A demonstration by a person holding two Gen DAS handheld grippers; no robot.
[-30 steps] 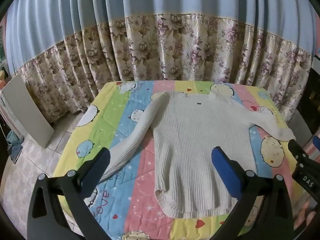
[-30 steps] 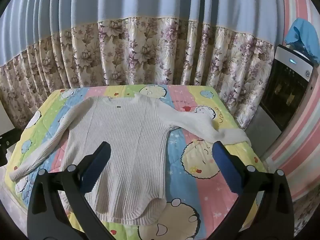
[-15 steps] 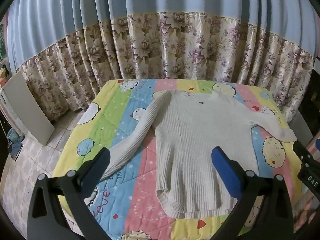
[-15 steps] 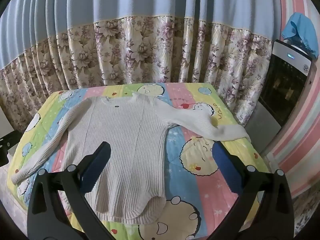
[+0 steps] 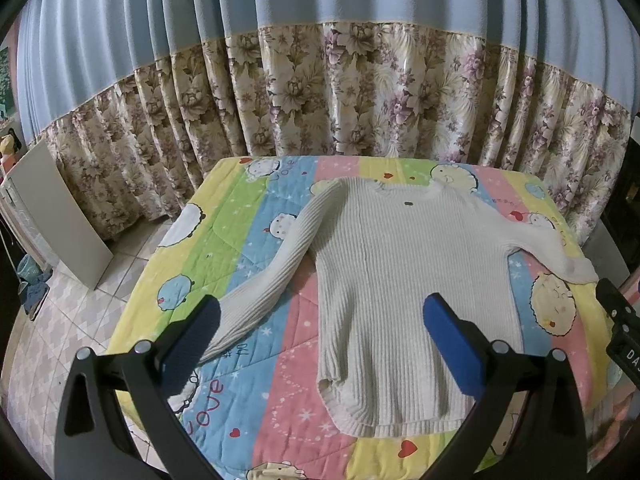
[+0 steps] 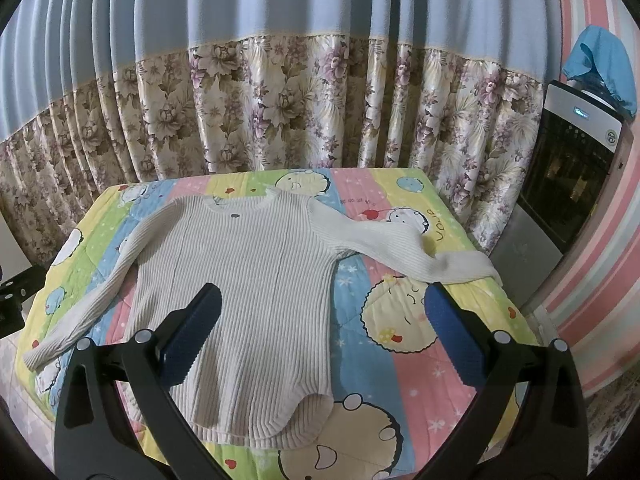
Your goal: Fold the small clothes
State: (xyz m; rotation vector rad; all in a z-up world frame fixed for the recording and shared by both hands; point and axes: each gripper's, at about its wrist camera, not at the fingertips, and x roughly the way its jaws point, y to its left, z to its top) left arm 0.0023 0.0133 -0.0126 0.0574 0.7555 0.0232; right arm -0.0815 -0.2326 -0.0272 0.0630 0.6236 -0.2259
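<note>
1. I read "Love" printed upside down on the quilt (image 5: 256, 360), on its blue stripe at my seven o'clock.
2. "DA", cut off by the frame edge, shows on the other tool (image 5: 624, 344) at three o'clock.

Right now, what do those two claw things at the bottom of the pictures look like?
Both are alike: the left gripper and right gripper each have two black plastic fingers with round silver rivets and triangular cut-outs, tipped with ribbed blue pads. No hand, sleeve or cable shows.
</note>
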